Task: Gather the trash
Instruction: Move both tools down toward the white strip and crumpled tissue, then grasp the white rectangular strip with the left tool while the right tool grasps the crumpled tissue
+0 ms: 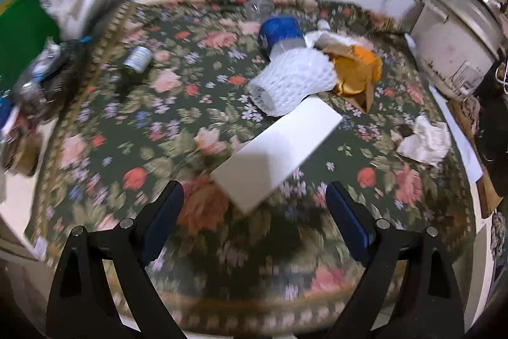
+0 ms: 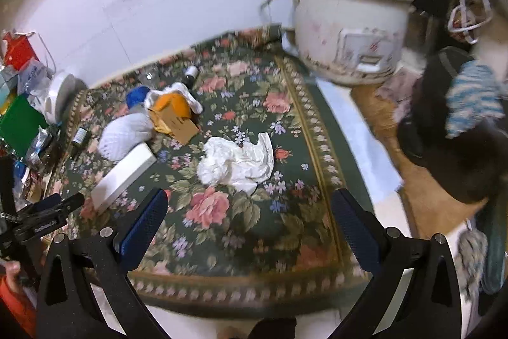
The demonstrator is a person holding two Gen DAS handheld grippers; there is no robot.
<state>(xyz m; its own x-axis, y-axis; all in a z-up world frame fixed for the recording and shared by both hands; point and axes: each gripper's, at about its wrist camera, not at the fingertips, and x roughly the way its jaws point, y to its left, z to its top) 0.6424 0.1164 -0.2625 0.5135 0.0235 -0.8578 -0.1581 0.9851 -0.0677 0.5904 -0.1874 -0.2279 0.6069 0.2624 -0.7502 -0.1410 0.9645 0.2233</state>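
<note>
Left wrist view: the left gripper (image 1: 254, 205) hangs over a floral cloth (image 1: 133, 123), jaws spread wide and grasping nothing. A flat white box (image 1: 279, 151) lies just past the fingertips at centre frame; beyond it sit a white foam net sleeve (image 1: 292, 81), a blue jar (image 1: 279, 32) and an orange paper bag (image 1: 358, 72). A crumpled tissue (image 1: 425, 142) lies at right.

Right wrist view: the right gripper (image 2: 250, 205) is likewise spread and empty, with the crumpled tissue (image 2: 238, 161) just ahead at centre. A rice cooker (image 2: 352, 30) stands upper right.

This looks like the approach step; next, each gripper likely must lower onto its nearest piece and pinch
</note>
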